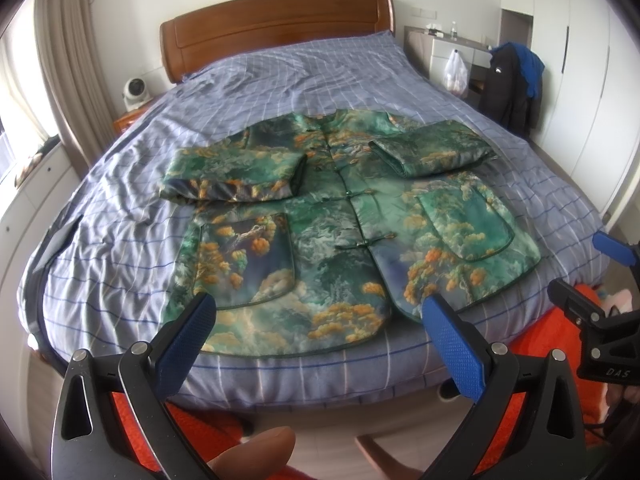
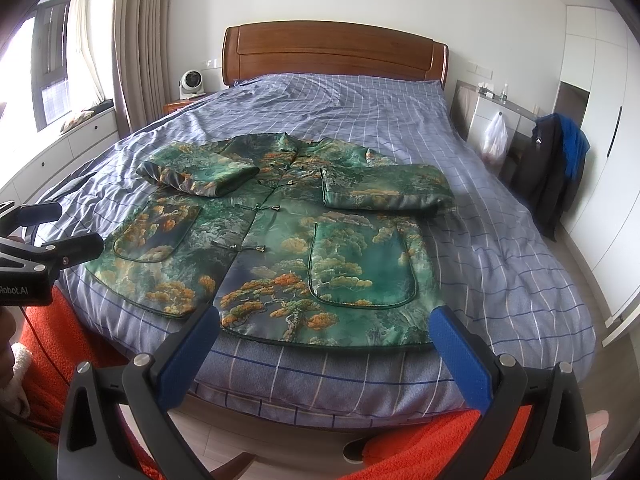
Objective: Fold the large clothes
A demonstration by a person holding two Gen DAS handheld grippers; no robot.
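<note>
A green silk jacket [image 1: 340,216] [image 2: 280,240] with orange tree print lies flat, front up, near the foot of the bed. Both sleeves are folded inward across its chest: the left sleeve [image 1: 232,176] [image 2: 200,176] and the right sleeve [image 1: 436,148] [image 2: 384,188]. My left gripper [image 1: 320,316] hovers open just short of the jacket's hem, nothing between its blue pads. My right gripper [image 2: 324,328] is open too, over the hem's right half. Each gripper shows at the edge of the other's view: the right gripper [image 1: 600,280], the left gripper [image 2: 52,236].
The bed [image 1: 120,240] [image 2: 500,280] has a blue checked cover and a wooden headboard [image 1: 276,28]. A small fan [image 1: 136,92] stands on the left nightstand. Dark and blue clothes [image 1: 516,84] hang at the right by white wardrobes. Orange fabric [image 2: 420,452] lies below the bed's foot.
</note>
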